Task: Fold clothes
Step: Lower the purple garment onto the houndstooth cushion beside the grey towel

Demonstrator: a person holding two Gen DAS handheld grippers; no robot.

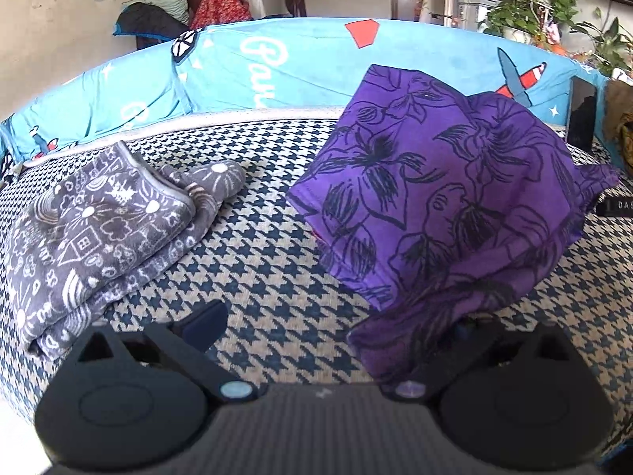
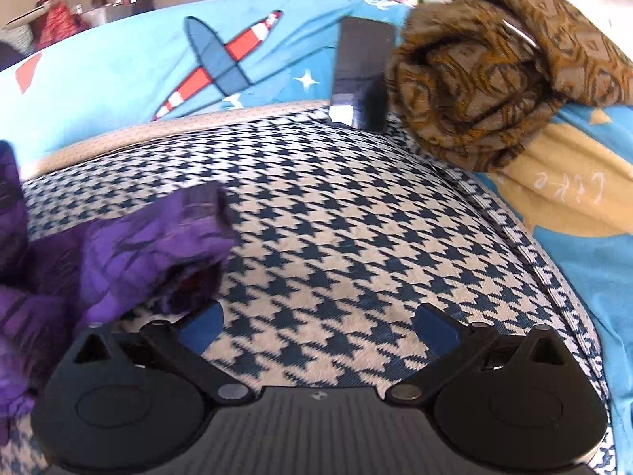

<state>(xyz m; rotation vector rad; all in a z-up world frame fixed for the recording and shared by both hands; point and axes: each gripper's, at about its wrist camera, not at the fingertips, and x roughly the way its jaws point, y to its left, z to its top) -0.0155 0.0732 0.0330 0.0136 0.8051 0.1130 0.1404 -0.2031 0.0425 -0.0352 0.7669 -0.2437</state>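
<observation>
Purple garment [image 1: 435, 198] draped over wide left gripper [image 1: 340, 316]; right gripper [image 2: 318, 326] wide, empty.

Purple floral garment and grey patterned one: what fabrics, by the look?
Purple floral garment: seemingly thin, light woven cloth, matte; it drapes in soft creases. Grey patterned garment: looks thicker, fleecy or flannel-like, with a fuzzy surface and plump folded edges. Exact fibres cannot be told.

purple floral garment [image 1: 435, 198] bunched, draped over houndstooth cushion [image 1: 257, 257]; grey patterned cloth [image 1: 99, 229] folded at its left
</observation>
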